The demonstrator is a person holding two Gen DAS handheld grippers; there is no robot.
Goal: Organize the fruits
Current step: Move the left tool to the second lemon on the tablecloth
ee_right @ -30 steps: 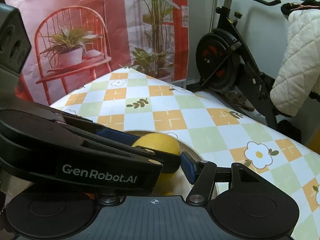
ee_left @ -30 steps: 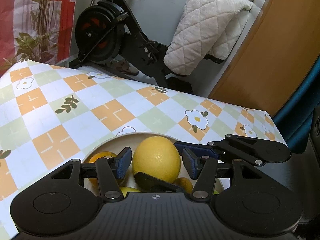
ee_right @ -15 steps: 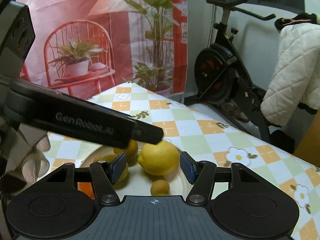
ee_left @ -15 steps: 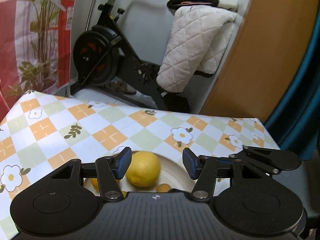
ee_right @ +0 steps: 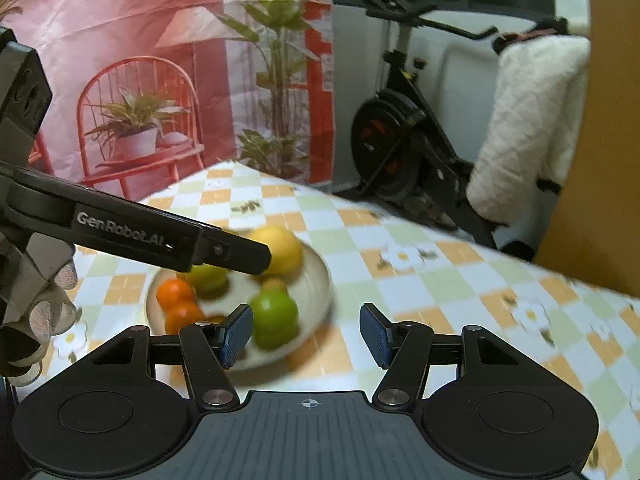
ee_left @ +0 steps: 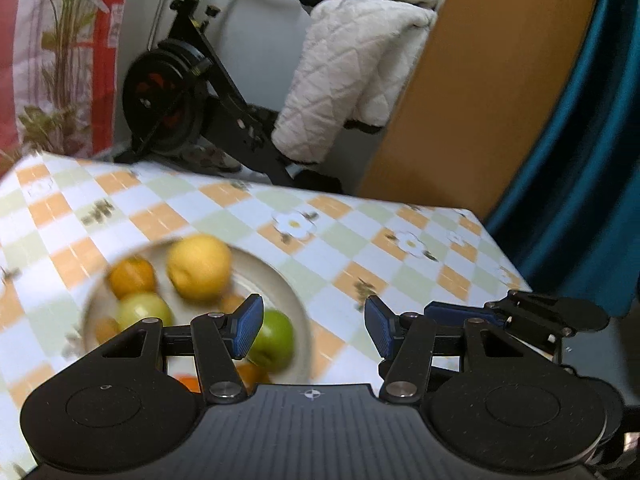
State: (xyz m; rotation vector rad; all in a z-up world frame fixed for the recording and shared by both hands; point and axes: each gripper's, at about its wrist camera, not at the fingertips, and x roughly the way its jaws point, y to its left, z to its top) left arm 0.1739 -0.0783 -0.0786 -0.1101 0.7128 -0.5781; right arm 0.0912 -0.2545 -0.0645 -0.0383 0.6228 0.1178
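Table: a table under a checked cloth of orange, pale green and white squares with daisy prints.
Plate: a round cream plate sits on the cloth, to the left in both wrist views and blurred in each.
Fruit on the plate: a large yellow fruit lies at the far side; an orange is just left of it; a pale green apple lies nearer; a brighter green apple sits at the near right rim; two small orange fruits touch each other at the left edge as the right camera sees them.
Left gripper: the left gripper hangs above the table to the right of the plate, its blue pads parted at a middling width with only cloth showing between them; it holds nothing.
Right gripper: the right gripper hovers over the near right rim of the plate, jaws likewise partly spread and empty; its left pad overlaps the green apple in the picture, though I cannot tell that they touch.
Hand: gloved fingers grip the left tool's handle at the far left of the right view.
Room behind: an exercise bike stands past the table, a white quilted coat draped near it, a wooden panel and a teal curtain to the right, and a pink backdrop with a printed chair and plants to the left.
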